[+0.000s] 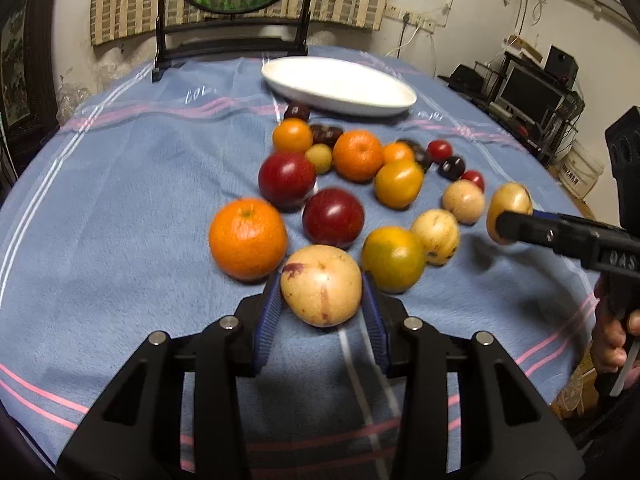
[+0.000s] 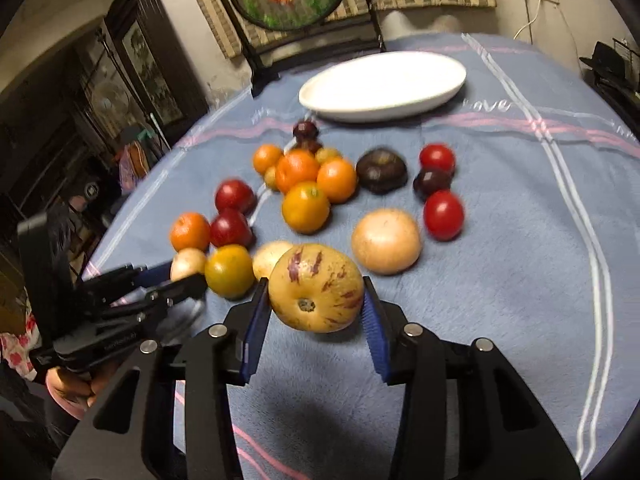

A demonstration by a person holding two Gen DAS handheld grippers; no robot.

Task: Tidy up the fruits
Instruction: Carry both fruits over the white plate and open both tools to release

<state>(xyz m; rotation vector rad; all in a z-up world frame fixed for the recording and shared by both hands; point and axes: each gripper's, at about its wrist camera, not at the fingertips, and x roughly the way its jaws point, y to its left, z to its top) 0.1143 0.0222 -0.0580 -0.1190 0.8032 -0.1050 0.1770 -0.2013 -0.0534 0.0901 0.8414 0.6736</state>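
My left gripper [image 1: 321, 298] is shut on a pale yellow fruit with purple marks [image 1: 320, 285], held just above the blue cloth. My right gripper [image 2: 315, 304] is shut on a yellow fruit with purple streaks [image 2: 316, 288]; in the left wrist view it shows at the right [image 1: 510, 222] gripping that fruit [image 1: 509, 202]. Oranges [image 1: 248, 239], red plums [image 1: 333, 218], small red tomatoes [image 2: 443, 215], dark fruits [image 2: 381, 171] and more yellow fruits [image 2: 386, 240] lie in a cluster on the cloth. A white oval plate [image 1: 340, 85] stands behind them.
The table has a blue cloth with pink and white stripes [image 1: 120, 200]. A black stand with a round painted panel [image 1: 236, 12] stands at the far edge. Shelves with electronics [image 1: 532, 92] are to the right, a dark cabinet [image 2: 132, 68] to the left.
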